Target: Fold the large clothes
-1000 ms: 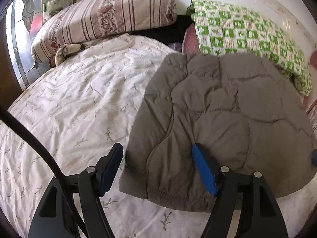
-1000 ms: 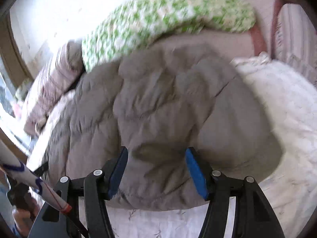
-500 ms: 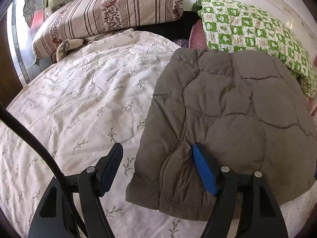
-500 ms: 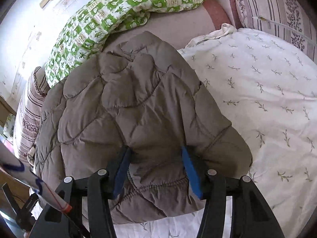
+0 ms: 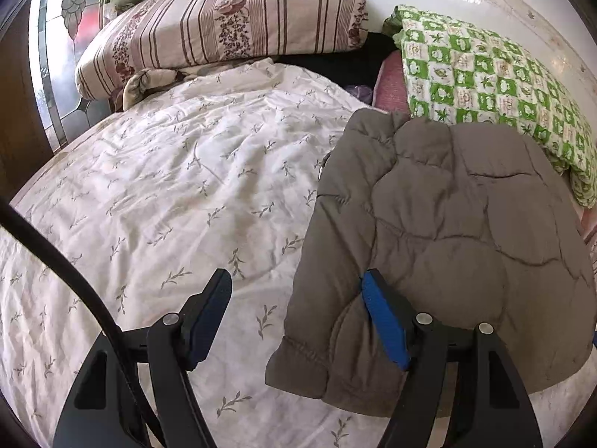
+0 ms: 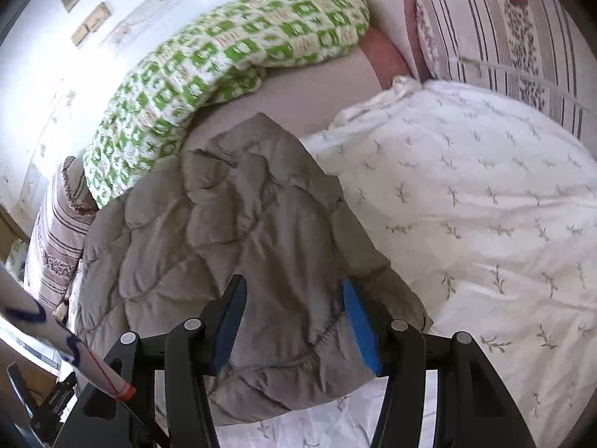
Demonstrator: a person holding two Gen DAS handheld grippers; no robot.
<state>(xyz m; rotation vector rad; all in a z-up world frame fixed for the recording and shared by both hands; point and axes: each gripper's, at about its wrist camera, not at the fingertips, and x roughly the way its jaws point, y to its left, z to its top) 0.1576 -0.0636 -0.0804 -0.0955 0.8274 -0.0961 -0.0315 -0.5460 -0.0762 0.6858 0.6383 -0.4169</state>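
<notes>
A grey-brown quilted jacket [image 5: 447, 242] lies spread on the right side of a bed. My left gripper [image 5: 294, 310] is open at the jacket's near left corner. Its left finger is over the bedspread and its right finger [image 5: 380, 321] rests over the jacket's edge, with nothing pinched. In the right wrist view the jacket [image 6: 231, 231] fills the middle. There my right gripper [image 6: 294, 298] straddles the near hem, and puffy cloth is bunched between its blue pads. The hem's stitched edge curls up against the right pad.
A white leaf-print bedspread [image 5: 186, 186] covers the bed. A striped pillow [image 5: 231, 18] lies at its head, and a green checked blanket [image 5: 485, 74] lies beyond the jacket by the wall. A dark window frame [image 5: 22, 112] bounds the left. A black cable [image 5: 56, 261] crosses the left view.
The right gripper's jaws narrowed a little onto the hem, and it rolled and slid sideways along the jacket. In the left view the scene shifted slightly right, and that gripper stayed open.
</notes>
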